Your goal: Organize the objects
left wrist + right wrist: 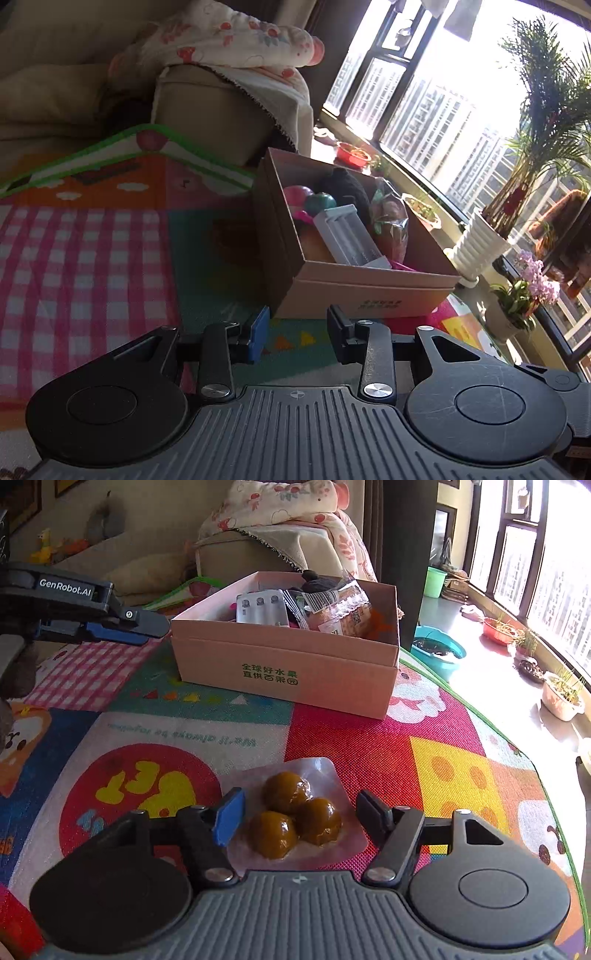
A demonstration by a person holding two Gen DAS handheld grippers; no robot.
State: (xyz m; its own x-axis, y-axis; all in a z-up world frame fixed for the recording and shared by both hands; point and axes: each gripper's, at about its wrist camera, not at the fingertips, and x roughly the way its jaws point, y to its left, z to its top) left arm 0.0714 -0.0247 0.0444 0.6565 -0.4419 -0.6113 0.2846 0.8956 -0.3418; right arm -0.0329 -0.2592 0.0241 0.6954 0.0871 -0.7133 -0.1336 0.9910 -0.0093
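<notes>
A clear packet of three brown balls (295, 818) lies on the colourful play mat (443, 746). My right gripper (299, 818) is open, its fingers either side of the packet, low over the mat. A cardboard box (295, 672) stands beyond it, filled with a blister pack (262, 607), a wrapped snack (340, 609) and other items. In the left wrist view the box (369, 291) holds balls (306, 197), a white holder (349, 236) and a snack bag (391, 221). My left gripper (297, 332) is open and empty just before the box; it also shows in the right wrist view (122, 624).
A beige sofa (207, 107) with a floral blanket (229, 37) stands behind the mat. Potted plants (484, 240), basins (439, 653) and a green bucket (436, 581) line the window side. The mat's green edge (517, 746) curves on the right.
</notes>
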